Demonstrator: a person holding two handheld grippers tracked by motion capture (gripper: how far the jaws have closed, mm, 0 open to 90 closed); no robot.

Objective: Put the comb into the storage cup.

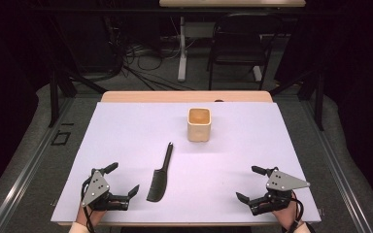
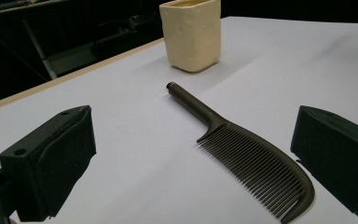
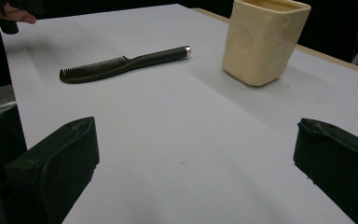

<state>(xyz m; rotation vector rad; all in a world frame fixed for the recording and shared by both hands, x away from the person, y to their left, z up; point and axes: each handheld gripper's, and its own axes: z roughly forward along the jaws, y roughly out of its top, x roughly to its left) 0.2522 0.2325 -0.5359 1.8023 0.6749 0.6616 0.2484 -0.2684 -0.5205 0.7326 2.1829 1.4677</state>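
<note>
On the bench, the dark comb lies flat just right of the left tool, jaws wide, empty. Cream cup stands upright beyond the comb's handle. Right tool well apart, also wide, empty.

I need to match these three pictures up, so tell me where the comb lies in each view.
High view: the comb lies left of centre, near the left gripper, handle pointing away.
Left gripper view: lower right, teeth end nearest the camera.
Right gripper view: upper left, lying crosswise.
Shared landmark: the cream cup beyond the comb's handle tip.
</note>
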